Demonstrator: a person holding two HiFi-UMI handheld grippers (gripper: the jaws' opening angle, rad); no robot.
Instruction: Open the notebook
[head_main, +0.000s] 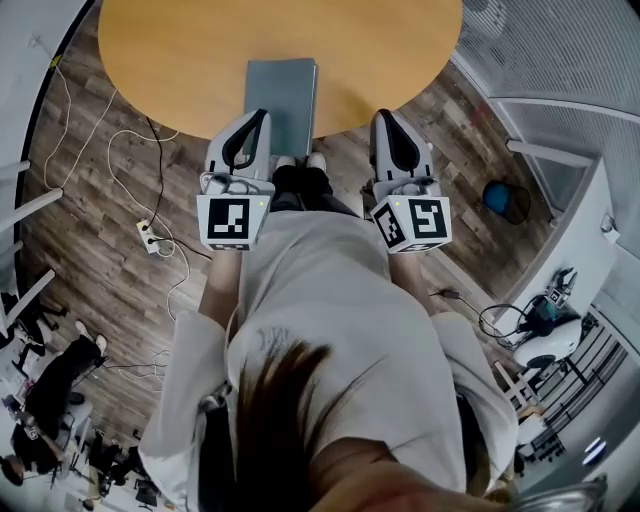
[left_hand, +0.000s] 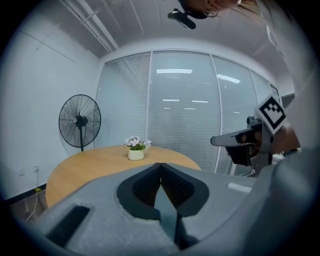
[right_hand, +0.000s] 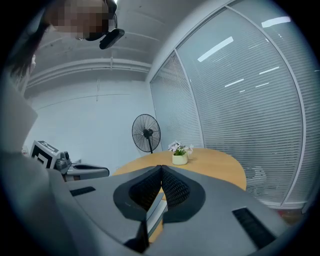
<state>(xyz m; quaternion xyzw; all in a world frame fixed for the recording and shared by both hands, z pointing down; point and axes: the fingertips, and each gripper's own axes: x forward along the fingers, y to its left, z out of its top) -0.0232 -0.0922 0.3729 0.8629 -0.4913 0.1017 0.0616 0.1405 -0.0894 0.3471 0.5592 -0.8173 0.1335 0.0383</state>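
Note:
A grey-green notebook (head_main: 281, 100) lies shut on the round wooden table (head_main: 180, 50), at its near edge. My left gripper (head_main: 262, 114) hovers at the notebook's left near corner, jaws shut and holding nothing. My right gripper (head_main: 384, 114) is to the right of the notebook, over the table's edge, also shut and empty. In the left gripper view the closed jaws of the left gripper (left_hand: 160, 165) meet at the tip, with a sliver of the notebook (left_hand: 165, 209) below them. In the right gripper view the right gripper (right_hand: 161, 167) is closed too, and the notebook's edge (right_hand: 156, 212) shows under it.
A small white flower pot (left_hand: 136, 151) stands at the table's far side. A standing fan (left_hand: 80, 120) is behind the table, by a glass wall with blinds. Cables and a power strip (head_main: 150, 236) lie on the wooden floor at the left.

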